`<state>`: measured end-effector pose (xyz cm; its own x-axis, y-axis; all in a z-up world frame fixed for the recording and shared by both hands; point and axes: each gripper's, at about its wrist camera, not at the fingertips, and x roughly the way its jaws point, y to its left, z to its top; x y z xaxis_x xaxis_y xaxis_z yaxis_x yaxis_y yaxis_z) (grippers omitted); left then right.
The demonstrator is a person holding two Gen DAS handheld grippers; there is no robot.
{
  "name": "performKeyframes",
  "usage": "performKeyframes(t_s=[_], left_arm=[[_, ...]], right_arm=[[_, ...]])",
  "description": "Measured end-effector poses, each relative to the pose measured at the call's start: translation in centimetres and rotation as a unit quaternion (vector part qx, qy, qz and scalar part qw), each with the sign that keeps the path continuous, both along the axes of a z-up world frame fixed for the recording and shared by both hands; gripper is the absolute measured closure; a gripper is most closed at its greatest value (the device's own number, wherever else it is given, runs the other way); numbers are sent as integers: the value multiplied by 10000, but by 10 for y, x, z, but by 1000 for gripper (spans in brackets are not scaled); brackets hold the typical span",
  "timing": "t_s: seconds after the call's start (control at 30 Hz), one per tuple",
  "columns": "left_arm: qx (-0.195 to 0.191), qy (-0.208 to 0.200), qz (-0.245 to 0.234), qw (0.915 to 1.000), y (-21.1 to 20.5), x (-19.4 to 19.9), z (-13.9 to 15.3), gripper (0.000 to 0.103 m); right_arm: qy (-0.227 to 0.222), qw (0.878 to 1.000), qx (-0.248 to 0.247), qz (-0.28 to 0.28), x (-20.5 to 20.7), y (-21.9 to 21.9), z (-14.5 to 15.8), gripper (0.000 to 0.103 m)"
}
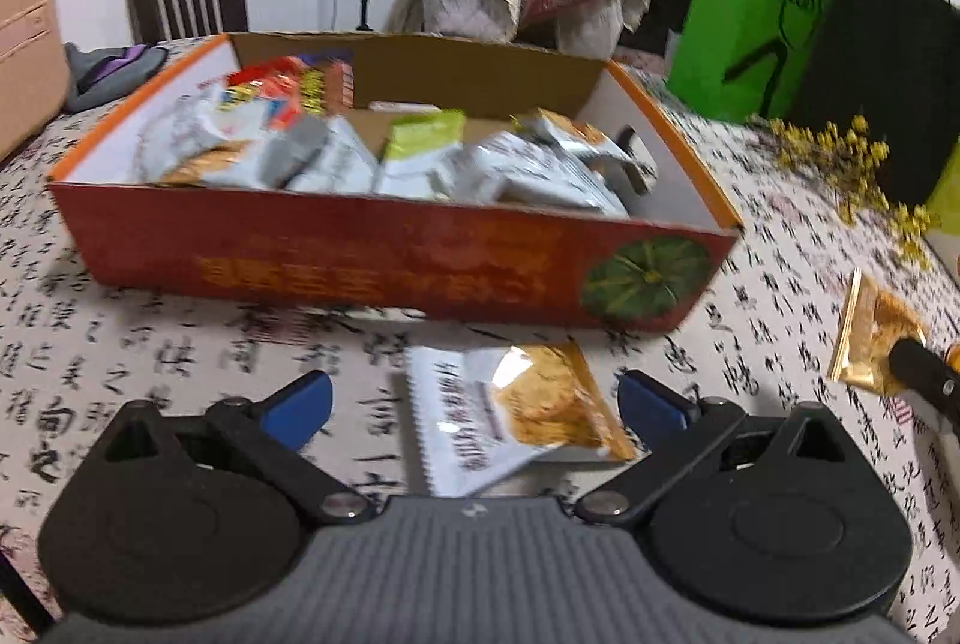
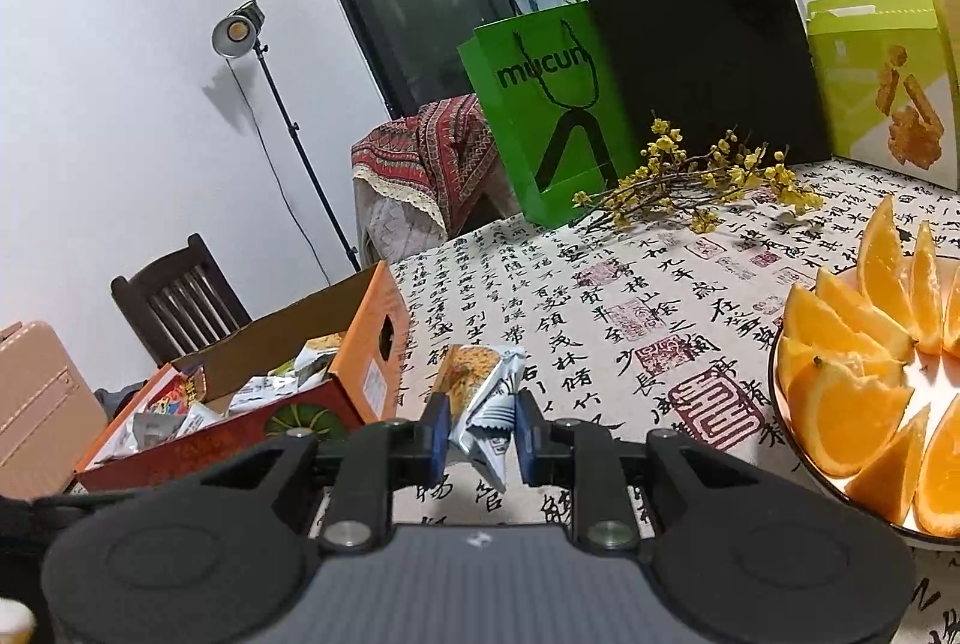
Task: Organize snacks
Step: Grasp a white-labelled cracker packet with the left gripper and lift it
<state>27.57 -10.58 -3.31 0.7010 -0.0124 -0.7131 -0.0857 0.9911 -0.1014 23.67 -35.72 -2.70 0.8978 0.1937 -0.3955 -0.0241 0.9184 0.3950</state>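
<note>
While your right gripper [image 2: 482, 431] pinches one snack packet [image 2: 486, 404] by its crumpled edge, it may slip; your left gripper [image 1: 474, 404], wide, could overshoot the packet on the worktop [image 1: 510, 422].

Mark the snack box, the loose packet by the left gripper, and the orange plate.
snack box [image 1: 384, 266]: left wrist view, front wall.
loose packet [image 1: 528, 416]: left wrist view, middle of the wrapper.
orange plate [image 2: 780, 422]: right wrist view, near rim.
</note>
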Motion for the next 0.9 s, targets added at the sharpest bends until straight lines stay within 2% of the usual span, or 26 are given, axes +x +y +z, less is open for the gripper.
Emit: performKeyframes(t_s=[0.37,0.4,0.47,0.53,0.83,0.87,0.9], left_arm=[[532,79,59,9985,-29,12,-18,1],[552,67,56,9984,-30,11,-19,3],[551,10,77,9984,-29,8,-18,14],[528,-22,30,9986,-28,6,-15,21],[459,-77,-88,9989,-24,-4,-10,31],[482,-101,-76,9988,-24,-6,-9,40],[503,-125,-84,9986,-23,-7,-8,41]], right_arm=[[23,10000,59,28,0,-1,-1,81],[28,10000,63,36,0,-1,-1,81],[40,10000,56,47,1,-1,-1,81],[45,10000,51,58,1,-1,-2,81],[29,9999,44,91,1,0,-2,81],[27,9999,43,98,1,0,-2,81],[21,9999,36,102,1,1,-2,81]])
